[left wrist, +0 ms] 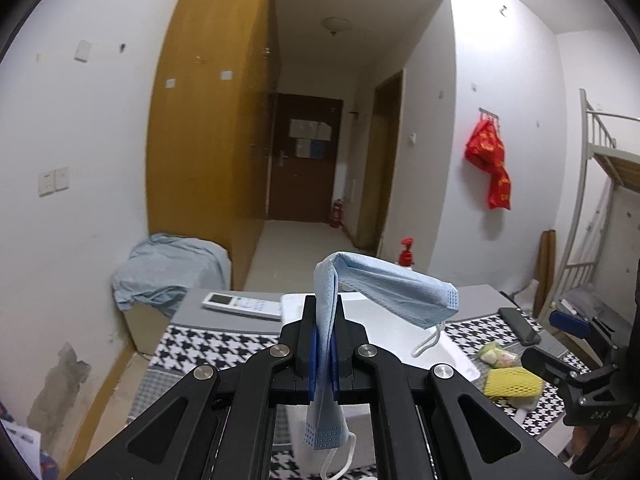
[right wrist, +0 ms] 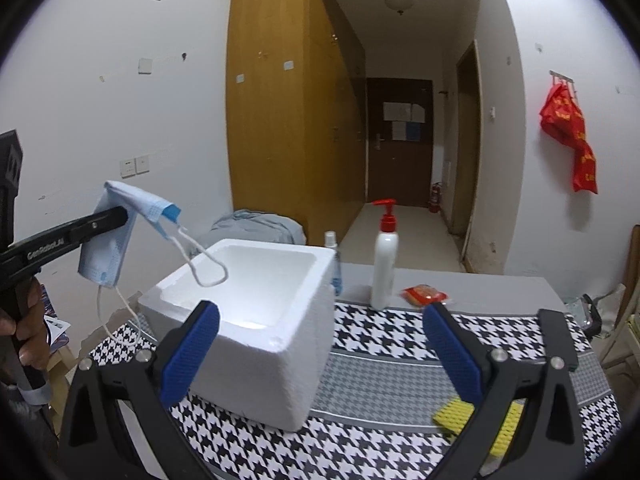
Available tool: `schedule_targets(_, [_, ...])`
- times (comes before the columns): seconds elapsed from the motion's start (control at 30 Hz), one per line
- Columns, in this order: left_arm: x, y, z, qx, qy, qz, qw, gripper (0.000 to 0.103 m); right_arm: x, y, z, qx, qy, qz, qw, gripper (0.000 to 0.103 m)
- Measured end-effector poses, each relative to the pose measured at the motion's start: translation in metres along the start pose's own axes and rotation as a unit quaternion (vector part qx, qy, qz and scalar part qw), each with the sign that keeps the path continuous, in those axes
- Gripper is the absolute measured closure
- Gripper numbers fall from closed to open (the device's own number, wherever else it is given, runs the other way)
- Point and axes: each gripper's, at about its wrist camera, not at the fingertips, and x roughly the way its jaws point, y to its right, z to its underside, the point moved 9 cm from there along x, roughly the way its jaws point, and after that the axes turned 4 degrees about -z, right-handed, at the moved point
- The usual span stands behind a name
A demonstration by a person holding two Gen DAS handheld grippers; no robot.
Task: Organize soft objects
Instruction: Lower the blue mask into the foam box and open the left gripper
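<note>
My left gripper is clenched on a pale blue face mask, its two blue pads pressed flat against the folded cloth. One half of the mask flops over the tips and droops to the right, and the other half hangs down below the jaws with a white ear loop dangling under it. From my right-hand camera I see that same gripper up in the air to the left, holding the mask above and to the left of the white foam box, with a second ear loop hanging in front of the box's open top. The mask touches neither the box nor the table.

My right gripper is released: its blue fingers stand wide apart with nothing between them. The foam box sits on the houndstooth tablecloth just ahead of the left finger. A yellow sponge lies close under the right finger, partly hidden by it. Farther ahead stand a white pump bottle with a red top and a small red packet near it.

Ahead of the left gripper a white remote control lies at the table's far edge, and a black phone lies off to the right.
</note>
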Motion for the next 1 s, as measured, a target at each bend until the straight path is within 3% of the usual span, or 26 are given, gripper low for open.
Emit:
schedule_targets(0.6, [0.055,0.036,0.004,0.025,-0.066,0.051,0.9962,0.098,-0.024,0.035,0.023,0.026,-0.008,0.073,0.997,0.000])
schedule_targets(1.0, [0.085,0.045,0.019,0.026,-0.114,0.037,0.9925,0.098,-0.040,0.054,0.037,0.036,-0.019,0.115,0.993,0.000])
